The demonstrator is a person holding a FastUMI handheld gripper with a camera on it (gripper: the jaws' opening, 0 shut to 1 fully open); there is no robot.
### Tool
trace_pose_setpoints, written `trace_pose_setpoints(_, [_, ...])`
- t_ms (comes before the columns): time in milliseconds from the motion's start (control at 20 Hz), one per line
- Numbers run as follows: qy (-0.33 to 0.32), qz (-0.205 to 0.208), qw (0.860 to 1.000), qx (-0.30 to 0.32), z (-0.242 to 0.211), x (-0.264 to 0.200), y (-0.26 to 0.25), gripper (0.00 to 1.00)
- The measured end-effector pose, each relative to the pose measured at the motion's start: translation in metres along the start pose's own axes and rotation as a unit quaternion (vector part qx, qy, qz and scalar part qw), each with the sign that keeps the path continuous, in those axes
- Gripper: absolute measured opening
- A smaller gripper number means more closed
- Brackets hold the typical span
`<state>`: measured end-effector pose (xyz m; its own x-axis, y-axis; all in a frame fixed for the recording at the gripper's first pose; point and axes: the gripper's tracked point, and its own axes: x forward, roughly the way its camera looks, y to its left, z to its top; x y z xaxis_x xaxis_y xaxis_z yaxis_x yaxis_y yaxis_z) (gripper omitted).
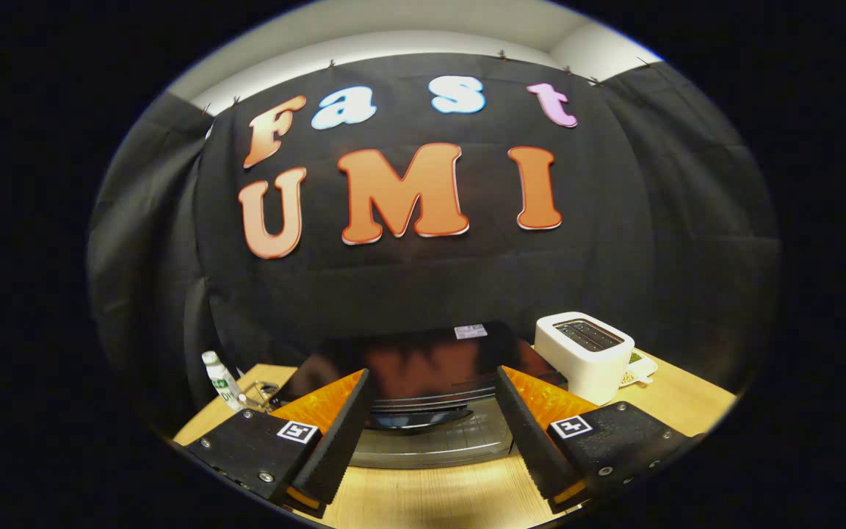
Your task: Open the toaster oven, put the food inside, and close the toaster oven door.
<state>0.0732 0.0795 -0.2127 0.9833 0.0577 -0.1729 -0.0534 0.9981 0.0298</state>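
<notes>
Before one toaster oven (423, 382), tool (434, 433) gapes.

A wooden table (438, 499) carries a white two-slot toaster (586, 355) standing upright at its far right, with a small pale dish (639, 369) touching its right side. At the far left a white bottle (222, 380) tilts beside a small metal object (263, 394).

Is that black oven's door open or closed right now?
Closed, it seems: the toaster oven door's glass and handle face the open gripper, upright.
</notes>
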Motion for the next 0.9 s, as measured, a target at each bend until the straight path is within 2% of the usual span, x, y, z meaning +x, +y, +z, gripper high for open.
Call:
trace_pose_setpoints(200, [0.023,0.015,1.000,-0.007,-0.019,0.025,0.016,0.99])
trace_pose_setpoints(400, [0.039,0.020,0.998,-0.046,-0.032,0.046,0.027,0.99])
trace_pose_setpoints(650, [0.045,0.019,0.998,-0.038,-0.036,0.049,0.030,0.99])
trace_pose_setpoints(900, [0.052,0.029,0.997,-0.043,-0.038,0.034,0.032,0.99])
